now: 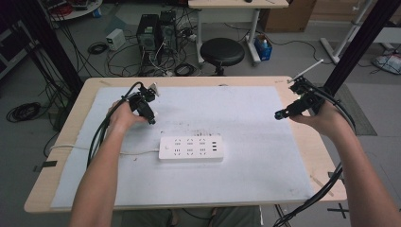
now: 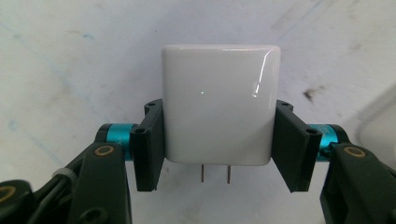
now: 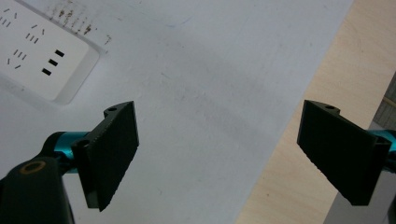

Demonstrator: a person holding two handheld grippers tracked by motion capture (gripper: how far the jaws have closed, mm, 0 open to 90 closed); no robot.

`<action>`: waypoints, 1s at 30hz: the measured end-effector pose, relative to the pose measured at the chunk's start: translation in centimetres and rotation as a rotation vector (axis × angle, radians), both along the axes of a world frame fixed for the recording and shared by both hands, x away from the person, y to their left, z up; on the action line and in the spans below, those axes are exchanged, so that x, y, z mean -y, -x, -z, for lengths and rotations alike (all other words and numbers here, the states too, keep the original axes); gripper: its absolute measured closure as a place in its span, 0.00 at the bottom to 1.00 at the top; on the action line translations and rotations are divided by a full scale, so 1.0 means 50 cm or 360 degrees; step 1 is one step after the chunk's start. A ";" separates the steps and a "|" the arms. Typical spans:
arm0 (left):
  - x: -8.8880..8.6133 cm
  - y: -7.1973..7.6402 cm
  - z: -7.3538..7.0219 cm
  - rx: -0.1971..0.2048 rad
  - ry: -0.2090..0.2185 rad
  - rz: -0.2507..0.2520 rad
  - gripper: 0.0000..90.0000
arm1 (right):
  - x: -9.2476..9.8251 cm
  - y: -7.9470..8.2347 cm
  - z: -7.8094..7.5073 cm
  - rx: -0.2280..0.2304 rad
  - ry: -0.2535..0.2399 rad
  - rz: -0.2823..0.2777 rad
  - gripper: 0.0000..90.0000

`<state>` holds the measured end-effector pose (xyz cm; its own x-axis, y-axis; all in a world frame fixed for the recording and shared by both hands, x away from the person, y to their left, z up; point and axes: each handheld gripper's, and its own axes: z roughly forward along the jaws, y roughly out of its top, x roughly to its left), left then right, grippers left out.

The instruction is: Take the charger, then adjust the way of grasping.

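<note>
My left gripper (image 2: 219, 142) is shut on a white square plug adapter (image 2: 219, 100). Its pads press on the adapter's two sides, and two metal prongs stick out of the adapter toward the camera. In the high view the left gripper (image 1: 151, 119) hangs over the white mat, above and left of a white power strip (image 1: 191, 148) that lies flat mid-table. My right gripper (image 1: 279, 115) is held at the mat's right edge. Its jaws (image 3: 229, 144) stand wide open with nothing between them, and the power strip (image 3: 37, 60) shows far off at upper left.
A white mat (image 1: 265, 161) covers most of the wooden table (image 1: 321, 156). The strip's cord (image 1: 137, 152) runs left off the table. Cables trail from both grippers past the table's sides. A black stool (image 1: 222, 51) and computer boxes stand on the floor beyond the far edge.
</note>
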<state>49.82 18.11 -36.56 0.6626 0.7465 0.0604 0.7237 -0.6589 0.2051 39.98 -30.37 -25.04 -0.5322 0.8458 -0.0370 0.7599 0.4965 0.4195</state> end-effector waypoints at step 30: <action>0.031 0.130 -0.215 0.0247 0.0243 0.0283 0.47 | -0.051 0.013 -0.030 -0.0042 -0.0149 0.0063 0.14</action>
<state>43.31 16.58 -25.83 0.7758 0.6274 0.0674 0.5514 -0.7260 0.4110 39.33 -27.84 -23.56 -0.4978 0.8654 0.0569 0.7897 0.4251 0.4424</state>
